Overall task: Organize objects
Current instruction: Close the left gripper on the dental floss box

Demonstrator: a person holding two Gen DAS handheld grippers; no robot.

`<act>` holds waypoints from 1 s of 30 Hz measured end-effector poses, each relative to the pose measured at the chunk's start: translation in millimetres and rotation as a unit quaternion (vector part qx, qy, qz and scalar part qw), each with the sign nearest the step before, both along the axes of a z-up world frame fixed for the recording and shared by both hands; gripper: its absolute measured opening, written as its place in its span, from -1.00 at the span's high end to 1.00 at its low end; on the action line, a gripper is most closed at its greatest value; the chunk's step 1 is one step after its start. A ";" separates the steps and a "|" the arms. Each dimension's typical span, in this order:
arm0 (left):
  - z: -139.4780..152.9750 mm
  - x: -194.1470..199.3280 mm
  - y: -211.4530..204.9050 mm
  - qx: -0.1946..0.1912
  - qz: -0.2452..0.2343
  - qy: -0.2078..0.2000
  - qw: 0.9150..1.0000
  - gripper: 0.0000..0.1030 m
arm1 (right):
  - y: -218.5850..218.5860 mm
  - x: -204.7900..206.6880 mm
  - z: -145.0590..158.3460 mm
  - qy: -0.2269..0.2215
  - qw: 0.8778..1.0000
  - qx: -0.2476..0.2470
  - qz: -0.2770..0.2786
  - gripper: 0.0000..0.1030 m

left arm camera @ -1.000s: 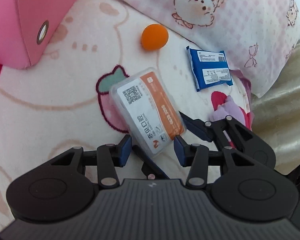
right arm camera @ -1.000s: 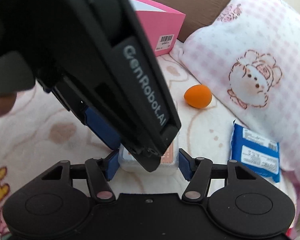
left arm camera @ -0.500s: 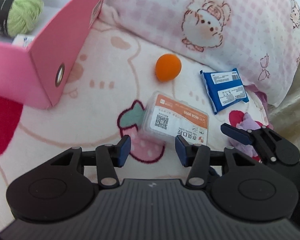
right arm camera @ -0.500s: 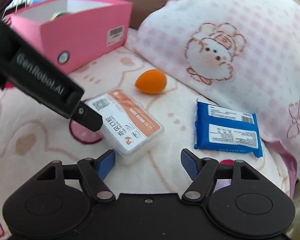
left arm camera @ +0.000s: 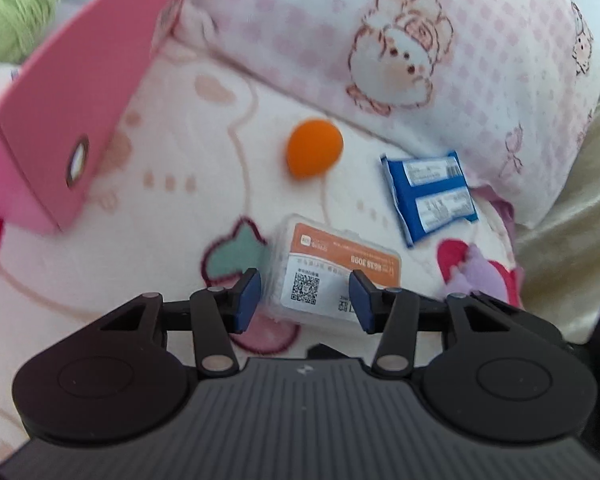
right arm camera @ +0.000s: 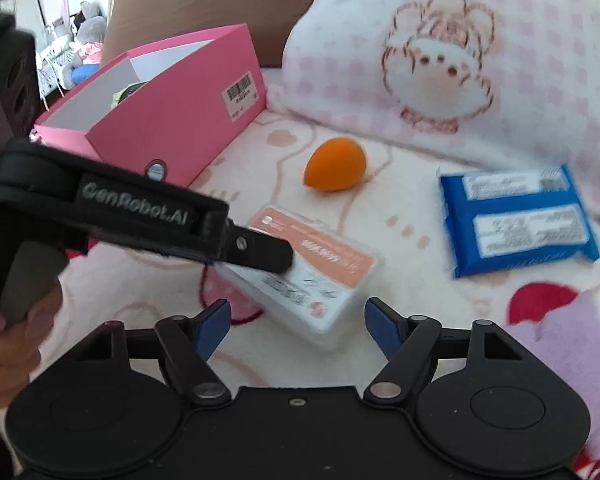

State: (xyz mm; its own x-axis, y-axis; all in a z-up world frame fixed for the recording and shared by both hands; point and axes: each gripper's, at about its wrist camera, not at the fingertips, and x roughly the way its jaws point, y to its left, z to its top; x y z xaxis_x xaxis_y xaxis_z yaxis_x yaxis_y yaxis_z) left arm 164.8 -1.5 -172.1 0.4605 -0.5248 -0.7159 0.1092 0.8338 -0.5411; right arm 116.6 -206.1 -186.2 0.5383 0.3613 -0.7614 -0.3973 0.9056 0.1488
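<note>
Left gripper (left arm camera: 305, 300): jaws part-spread, straddling the near end of the clear plastic case (left arm camera: 336, 280) with the orange-and-white label; whether the blue pads press its sides cannot be told. In the right wrist view the left gripper's finger lies over the case's left end.

Right gripper (right arm camera: 298, 326): jaws opening, already wide; only the near corner of the case lies in line between the fingertips, with no contact.

The case lies flat on the pink cartoon blanket (right arm camera: 148, 280), long axis running across the left gripper's fingers toward the right. The left gripper is the nearer, so the lift probably falls to it.

Beyond the case: orange makeup sponge (right arm camera: 335, 164), blue packet (right arm camera: 518, 220), patterned pillow (right arm camera: 480, 60). The pink box (right arm camera: 172, 120), open-topped, stands left and farther back, the likely destination.
</note>
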 end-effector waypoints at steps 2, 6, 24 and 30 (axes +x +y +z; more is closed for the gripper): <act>-1.9 -4.1 1.0 -0.014 -0.006 0.017 1.000 0.10 | -2.1 0.5 0.8 0.003 1.000 0.011 -0.003 -0.69; -5.5 -11.0 3.4 -0.049 -0.006 0.043 0.998 0.09 | -12.1 4.0 -1.1 0.025 0.999 0.043 -0.021 -0.80; -19.3 -7.9 -2.4 -0.052 0.057 0.058 0.995 0.04 | 16.6 -0.2 -23.4 -0.006 0.999 -0.012 -0.043 -0.92; -10.2 -9.0 -9.4 -0.016 0.055 0.028 0.998 0.07 | 12.0 2.3 -22.7 0.004 0.998 0.000 -0.058 -0.92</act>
State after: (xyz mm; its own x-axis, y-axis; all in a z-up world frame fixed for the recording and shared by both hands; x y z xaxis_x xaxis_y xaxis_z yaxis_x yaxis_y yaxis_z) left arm 155.8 -10.9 -182.3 0.4773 -0.4960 -0.7254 -0.0136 0.8212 -0.5705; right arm 118.9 -194.1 -208.9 0.5705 0.2980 -0.7654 -0.2895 0.9450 0.1522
